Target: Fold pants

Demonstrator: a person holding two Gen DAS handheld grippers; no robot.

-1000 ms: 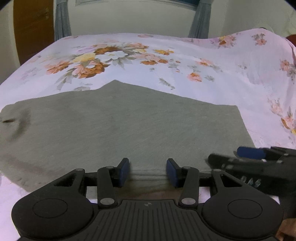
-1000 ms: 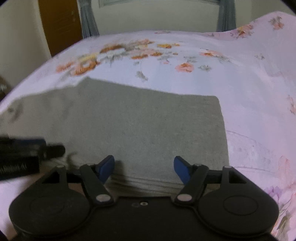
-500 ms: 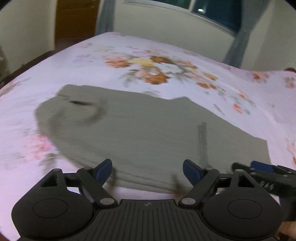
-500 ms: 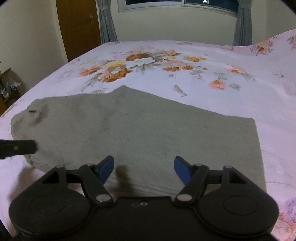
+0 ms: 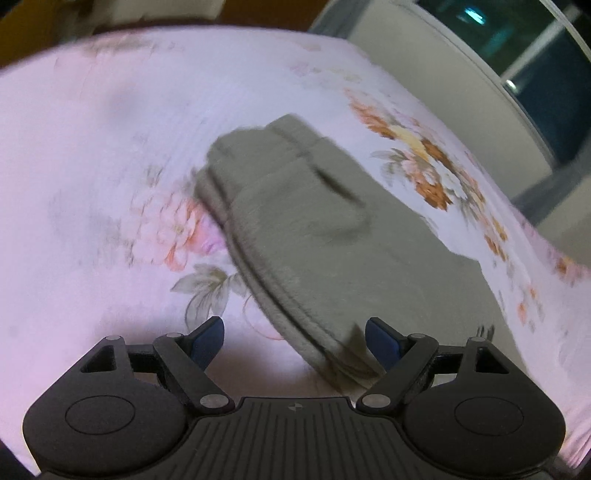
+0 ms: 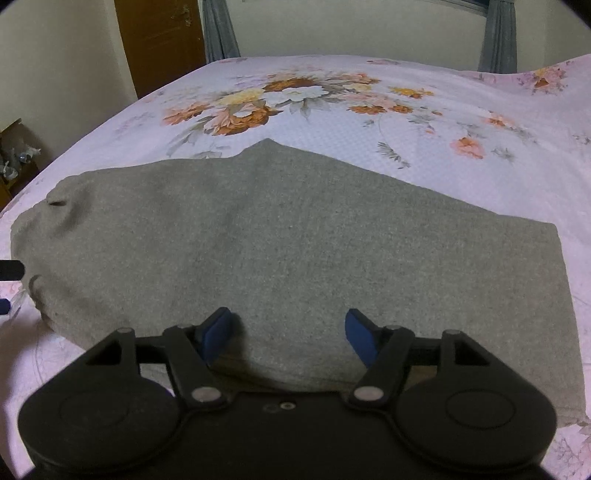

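The grey pants lie folded flat on the floral bedsheet. My right gripper is open and empty, hovering over the near edge of the pants. My left gripper is open and empty at the left end of the pants, over their thick folded edge. That view is blurred by motion. A tip of the left gripper shows at the left edge of the right wrist view.
The bed fills both views. A brown wooden door and grey curtains stand behind it. A dark window is at the far right. A low shelf with clutter sits left of the bed.
My left gripper has opened wider and swung left to the left end of the pants. My right gripper has pulled back and risen slightly, still open.
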